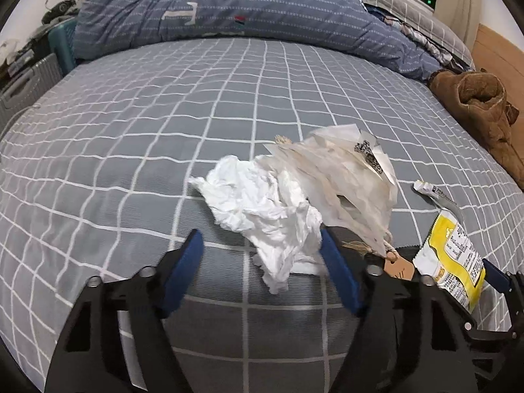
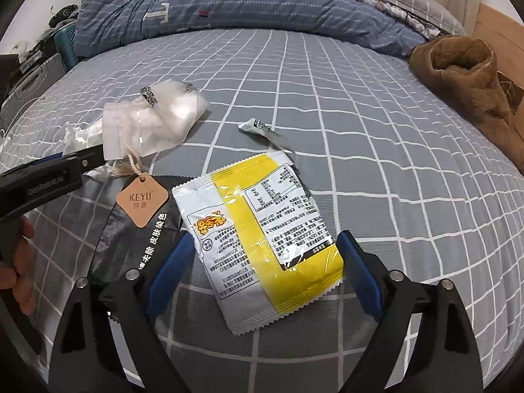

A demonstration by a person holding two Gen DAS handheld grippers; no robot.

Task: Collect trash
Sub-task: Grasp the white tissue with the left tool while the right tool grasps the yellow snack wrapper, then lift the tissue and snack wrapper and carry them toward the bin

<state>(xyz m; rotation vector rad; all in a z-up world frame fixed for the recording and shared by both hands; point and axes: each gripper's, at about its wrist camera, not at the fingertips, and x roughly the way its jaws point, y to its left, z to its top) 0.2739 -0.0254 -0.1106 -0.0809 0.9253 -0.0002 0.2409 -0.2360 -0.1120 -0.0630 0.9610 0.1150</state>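
Observation:
Trash lies on a grey checked bed (image 1: 131,131). A crumpled white tissue (image 1: 262,209) and a translucent plastic bag (image 1: 337,180) with a twine-tied brown tag (image 2: 141,201) lie just ahead of my left gripper (image 1: 262,245), which is open, its jaws either side of the tissue's near end. A yellow and white snack packet (image 2: 262,239) lies flat between the open jaws of my right gripper (image 2: 263,249). A black packet (image 2: 131,235) lies left of it. A small crumpled tube (image 2: 262,129) lies beyond.
A blue quilt (image 1: 229,9) is heaped along the bed's far side. A brown fleece garment (image 2: 465,75) lies at the right edge. Suitcases (image 1: 29,78) stand past the left edge. The left gripper's arm (image 2: 49,173) shows in the right wrist view.

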